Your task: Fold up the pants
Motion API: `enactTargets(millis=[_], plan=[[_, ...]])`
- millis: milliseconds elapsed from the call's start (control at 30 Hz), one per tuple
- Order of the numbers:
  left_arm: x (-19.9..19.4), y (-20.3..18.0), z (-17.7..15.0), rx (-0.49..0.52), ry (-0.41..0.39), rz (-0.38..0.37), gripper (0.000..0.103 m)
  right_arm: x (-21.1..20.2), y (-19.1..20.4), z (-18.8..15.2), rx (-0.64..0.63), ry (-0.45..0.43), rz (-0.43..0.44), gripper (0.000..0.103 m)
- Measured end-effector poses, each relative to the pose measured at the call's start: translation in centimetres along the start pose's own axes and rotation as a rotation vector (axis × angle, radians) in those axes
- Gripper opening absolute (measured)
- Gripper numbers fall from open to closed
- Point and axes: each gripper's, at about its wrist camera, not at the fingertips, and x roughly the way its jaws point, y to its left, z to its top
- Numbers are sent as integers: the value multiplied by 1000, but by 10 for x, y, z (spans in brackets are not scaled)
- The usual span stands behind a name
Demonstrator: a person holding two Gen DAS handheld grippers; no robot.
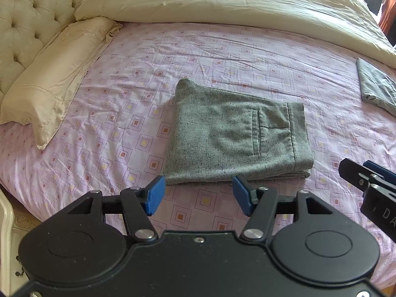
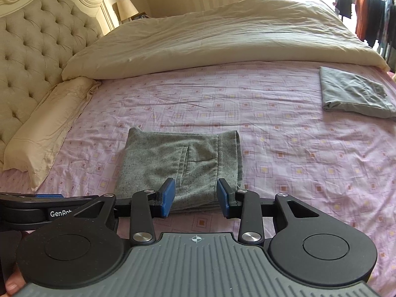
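Grey speckled pants lie folded into a compact rectangle on the pink patterned bed sheet, back pocket facing up. They also show in the right wrist view. My left gripper is open and empty, just in front of the pants' near edge. My right gripper is open and empty, its blue pads just above the near edge of the pants. The right gripper's side shows at the right of the left wrist view. The left gripper's side shows at the left of the right wrist view.
A second folded grey garment lies at the far right of the bed. A cream duvet is bunched along the far side. A cream pillow lies at the left against the tufted headboard. Clothes hang on a rack at the far right.
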Motion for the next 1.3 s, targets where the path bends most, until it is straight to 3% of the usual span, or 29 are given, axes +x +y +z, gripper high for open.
enactTargets(millis=[667, 1300], plan=[[-2, -2, -9, -9, 6, 4, 64, -4, 2, 0, -36, -7, 22, 36], [13, 6, 3, 22, 29, -16, 64, 10, 17, 5, -30, 16, 13, 36]])
